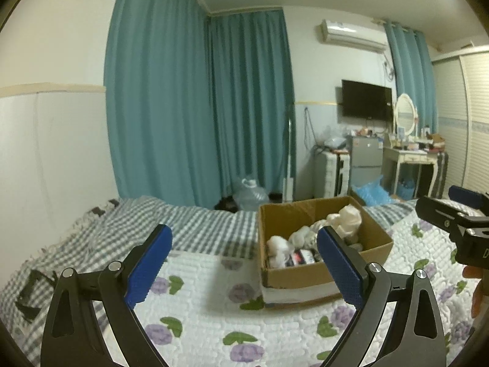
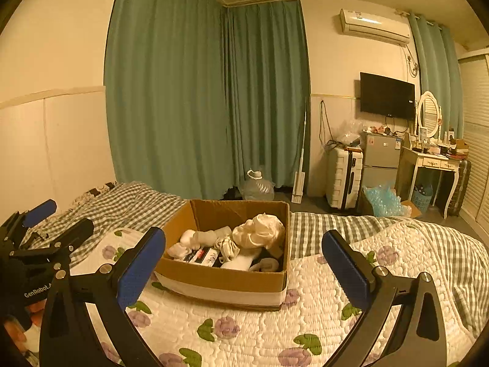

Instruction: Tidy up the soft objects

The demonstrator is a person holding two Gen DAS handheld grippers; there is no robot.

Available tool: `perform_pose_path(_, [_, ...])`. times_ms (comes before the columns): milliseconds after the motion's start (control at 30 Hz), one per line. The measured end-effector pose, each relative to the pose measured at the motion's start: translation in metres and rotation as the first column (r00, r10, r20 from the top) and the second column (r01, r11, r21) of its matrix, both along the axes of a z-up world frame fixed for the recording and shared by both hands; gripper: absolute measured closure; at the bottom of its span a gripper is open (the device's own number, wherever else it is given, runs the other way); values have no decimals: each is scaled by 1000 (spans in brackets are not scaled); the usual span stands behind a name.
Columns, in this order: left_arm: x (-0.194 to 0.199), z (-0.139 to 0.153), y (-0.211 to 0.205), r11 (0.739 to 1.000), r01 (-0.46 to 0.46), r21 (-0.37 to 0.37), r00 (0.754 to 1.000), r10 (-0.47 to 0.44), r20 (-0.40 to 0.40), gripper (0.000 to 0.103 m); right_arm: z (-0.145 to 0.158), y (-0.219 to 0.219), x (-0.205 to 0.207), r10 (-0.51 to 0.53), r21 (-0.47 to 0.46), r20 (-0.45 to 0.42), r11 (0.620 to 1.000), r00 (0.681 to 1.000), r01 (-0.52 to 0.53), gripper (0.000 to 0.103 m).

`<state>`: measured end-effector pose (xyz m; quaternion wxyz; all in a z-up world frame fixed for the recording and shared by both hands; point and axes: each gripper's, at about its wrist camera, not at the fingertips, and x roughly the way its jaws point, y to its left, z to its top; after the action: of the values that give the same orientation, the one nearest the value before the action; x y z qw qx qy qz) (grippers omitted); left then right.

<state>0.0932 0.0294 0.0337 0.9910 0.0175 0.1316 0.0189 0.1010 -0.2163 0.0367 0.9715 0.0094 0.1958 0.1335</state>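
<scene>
An open cardboard box (image 2: 223,278) stands on a white quilt with purple flowers (image 2: 259,333). It holds several soft things: a cream cloth bundle (image 2: 259,231), white socks (image 2: 195,238) and a small printed pack (image 2: 200,255). The box also shows in the left wrist view (image 1: 305,275), with the cream bundle (image 1: 348,218) inside. My left gripper (image 1: 244,263) is open and empty, held above the quilt just left of the box. My right gripper (image 2: 244,263) is open and empty, in front of the box. Each gripper's body shows at the edge of the other's view.
A grey checked blanket (image 2: 137,202) covers the bed behind the box. Green curtains (image 2: 198,91) hang at the back. On the floor stand a water jug (image 2: 258,186), a white suitcase (image 2: 343,177), a small fridge (image 2: 380,159) and a dressing table (image 2: 434,165).
</scene>
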Motion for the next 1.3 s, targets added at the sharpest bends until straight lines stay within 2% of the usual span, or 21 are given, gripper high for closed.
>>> perform_pose_path(600, [-6,-6,5,999,25,-47,1000,-24,6,6,-8,2,-6,-7,16,13,1000,1000,6,0])
perform_pose_path(1300, [-6,-12,2,999,36,-20,999,-36,4,6,-17,11,-4,4,-8,1,1000,1000,-4,0])
